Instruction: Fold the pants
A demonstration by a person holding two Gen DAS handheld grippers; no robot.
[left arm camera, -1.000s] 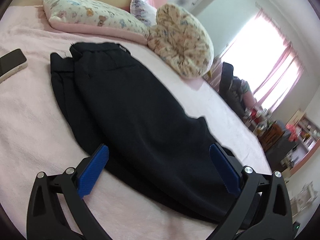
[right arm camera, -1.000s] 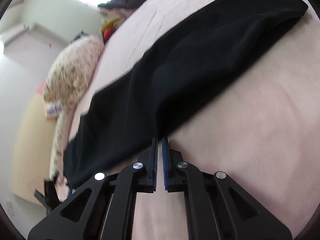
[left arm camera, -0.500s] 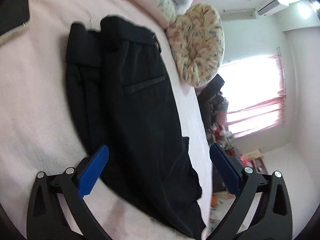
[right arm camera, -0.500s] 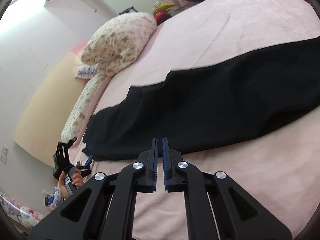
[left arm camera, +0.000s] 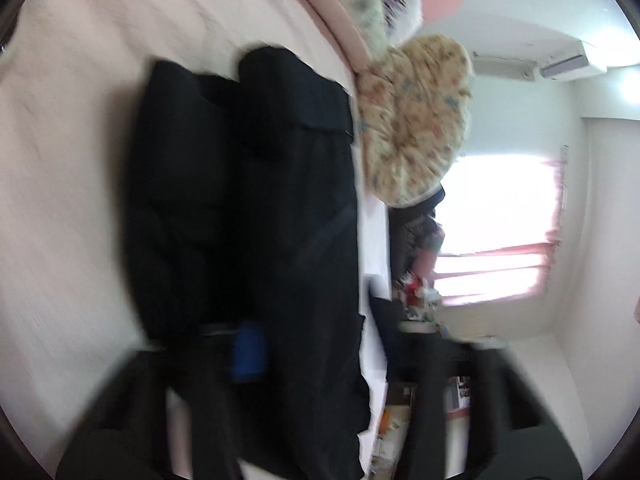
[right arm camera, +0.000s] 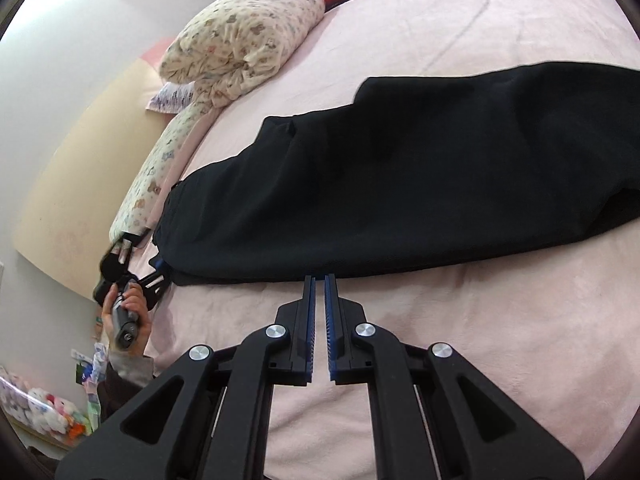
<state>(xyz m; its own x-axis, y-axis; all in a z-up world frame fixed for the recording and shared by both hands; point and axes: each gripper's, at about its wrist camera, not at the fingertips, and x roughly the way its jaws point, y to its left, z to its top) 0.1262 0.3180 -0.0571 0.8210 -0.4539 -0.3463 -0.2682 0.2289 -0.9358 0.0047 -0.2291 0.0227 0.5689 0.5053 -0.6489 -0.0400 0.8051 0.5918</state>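
Left wrist view: heavy motion blur. Black pants (left arm camera: 280, 200) flat on pink bed (left arm camera: 60, 160), waistband at far end near floral pillow (left arm camera: 412, 120), legs running toward camera. Left hand-held gripper (left arm camera: 250, 354) smeared across bottom of frame, jaws closing; one blue pad readable, sitting over black cloth. Bright window with pink curtain (left arm camera: 500, 232) at right.

Right wrist view: sharp. Pants (right arm camera: 400, 180) stretched across bed (right arm camera: 480, 340), folded lengthwise, waist end at left, legs off to right. Right hand-held gripper (right arm camera: 319, 280) closed to a thin slit, nothing between pads, tips right at near edge of pants, just about touching cloth. Left hand-held gripper (right arm camera: 160, 270) visible at far left, held in a hand (right arm camera: 128, 312), fingertips at waist-end corner of pants, closing with cloth edge apparently between them; too small to confirm how much is caught. Floral pillow (right arm camera: 248, 36) beyond pants, against wall.
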